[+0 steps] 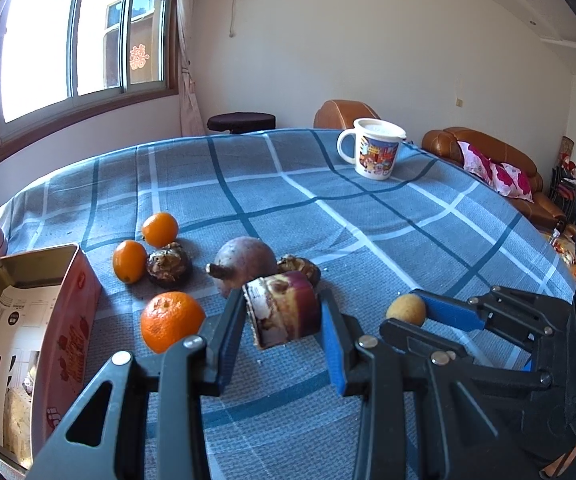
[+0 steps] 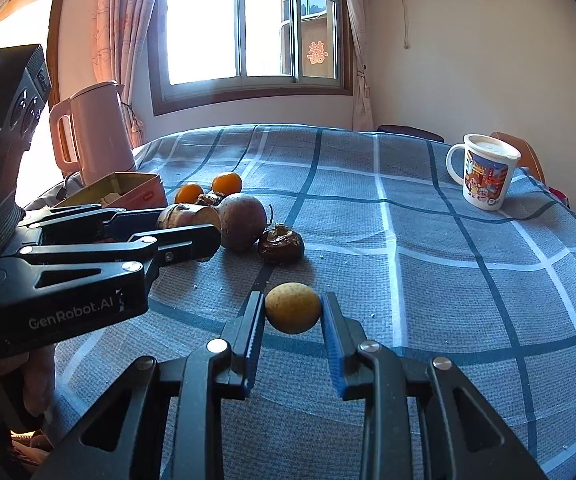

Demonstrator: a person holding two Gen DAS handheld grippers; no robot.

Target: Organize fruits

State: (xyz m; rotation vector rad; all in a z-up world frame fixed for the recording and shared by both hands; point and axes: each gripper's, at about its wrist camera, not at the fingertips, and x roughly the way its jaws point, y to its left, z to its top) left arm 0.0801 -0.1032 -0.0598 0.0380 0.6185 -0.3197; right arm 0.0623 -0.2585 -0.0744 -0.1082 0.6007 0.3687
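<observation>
Near edge of blue plaid-clothed table [image 2: 427,264]: left gripper [image 1: 282,322] clamped on cut purple-skinned cylindrical chunk [image 1: 284,310], long axis running pad to pad; right gripper [image 2: 292,312] closed on small round tan fruit [image 2: 292,307]. Left edge: open pink rectangular tin [image 1: 54,304]. Mid-table: large orange mandarin [image 1: 171,320], round purple passion fruit [image 1: 244,262], two small orange kumquats [image 1: 130,261], dark brown water chestnuts [image 1: 168,266]. Far right edge: white cartoon-printed lidded mug [image 1: 373,152].

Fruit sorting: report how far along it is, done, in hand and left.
Done: no fruit is clearly visible inside the open tin, though its bottom is partly hidden. In hand: the left gripper clamps a cut purple piece; the right gripper is shut on a small yellow-brown fruit. Left on the cloth: three oranges, a round purple fruit and two dark husked ones.
</observation>
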